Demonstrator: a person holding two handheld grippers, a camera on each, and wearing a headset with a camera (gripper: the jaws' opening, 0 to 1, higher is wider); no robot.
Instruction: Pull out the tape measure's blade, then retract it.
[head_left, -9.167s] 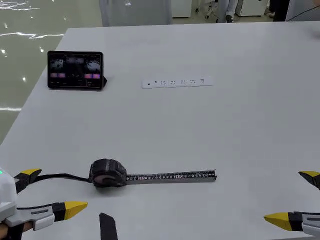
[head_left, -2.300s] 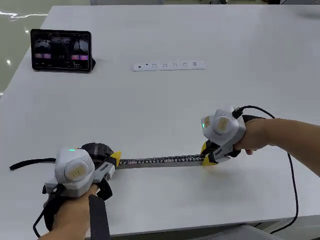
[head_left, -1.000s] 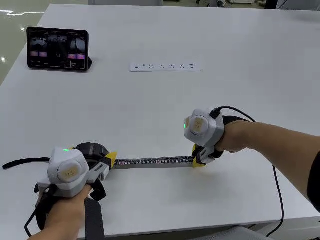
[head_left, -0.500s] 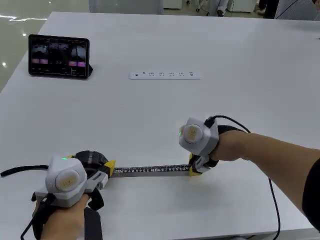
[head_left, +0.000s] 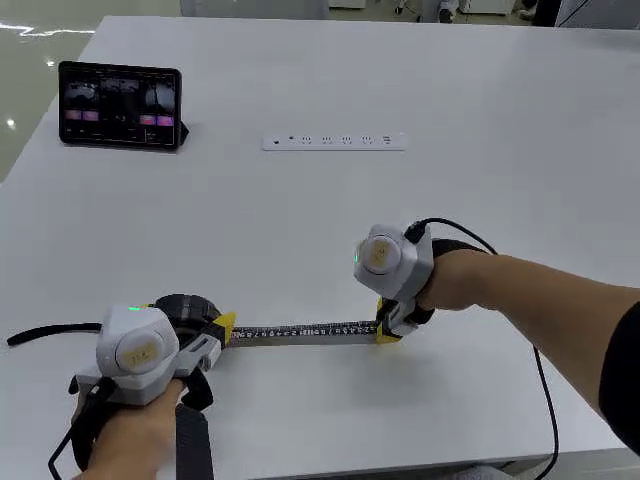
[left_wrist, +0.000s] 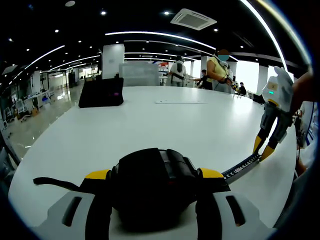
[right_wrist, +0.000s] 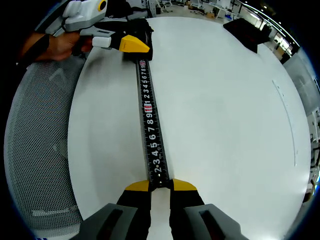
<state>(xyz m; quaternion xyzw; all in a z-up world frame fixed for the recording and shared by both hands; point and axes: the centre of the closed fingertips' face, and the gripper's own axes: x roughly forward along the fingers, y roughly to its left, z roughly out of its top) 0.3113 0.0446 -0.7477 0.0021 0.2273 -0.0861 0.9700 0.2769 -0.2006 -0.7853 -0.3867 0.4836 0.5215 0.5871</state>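
Tape measure (head_left: 188, 308): the black case rests on the white table (head_left: 450, 120) at the near left edge. A black strap (head_left: 50, 332) runs from the case to the left across the table.

Left gripper (head_left: 208, 322): its yellow-tipped jaws stand on either side of the tape measure and are clamped on the case. In the left gripper view the case (left_wrist: 152, 187) sits between the two jaws.

Blade (head_left: 300, 328): extended from the case to the right, lying flat on the table with the printed scale facing up. In the right gripper view the blade (right_wrist: 151, 130) runs straight from the left gripper (right_wrist: 132, 42) to the near jaws.

Right gripper (head_left: 386, 332): tips down on the table at the free end of the blade, jaws closed on that end (right_wrist: 161, 185). It appears at the right of the left gripper view (left_wrist: 263, 150).

A tablet (head_left: 120, 104) stands at the far left. A white power strip (head_left: 334, 142) lies at the far centre, well apart from the tape measure.
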